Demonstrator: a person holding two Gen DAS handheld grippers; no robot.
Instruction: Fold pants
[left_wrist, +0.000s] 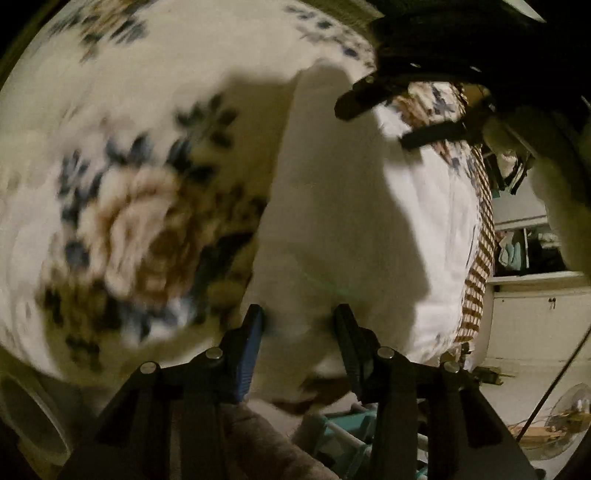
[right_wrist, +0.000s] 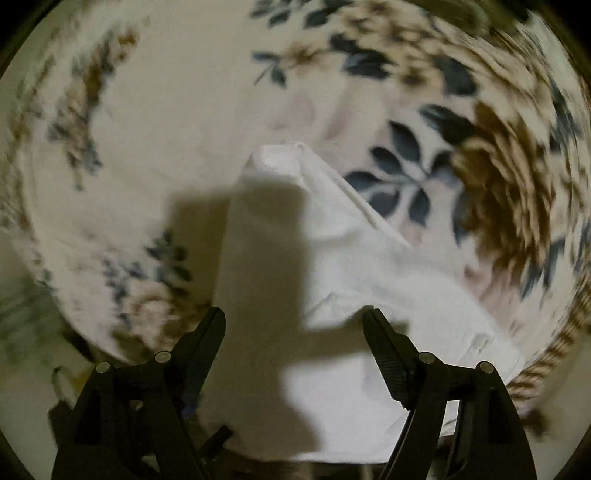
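White pants (left_wrist: 332, 221) lie as a long folded strip on a floral bedspread (left_wrist: 129, 203). My left gripper (left_wrist: 299, 314) points down at their near end. Its fingers stand a moderate gap apart on either side of flat white cloth, with no bunching between the pads. In the right wrist view the pants (right_wrist: 351, 277) run from the bottom up to a narrow end at centre. My right gripper (right_wrist: 295, 314) hangs over them with its jaws wide and nothing gripped. The left wrist view also shows my right gripper (left_wrist: 373, 125) at the far end, held by a pale-sleeved hand (left_wrist: 554, 166).
The bedspread (right_wrist: 147, 129) covers most of both views. Its brown checked border (left_wrist: 480, 258) marks the bed's right edge. Beyond that edge stands a white cabinet (left_wrist: 535, 314). A teal and white frame (left_wrist: 347, 421) sits below the bed's near edge. Gripper shadows fall across the cloth.
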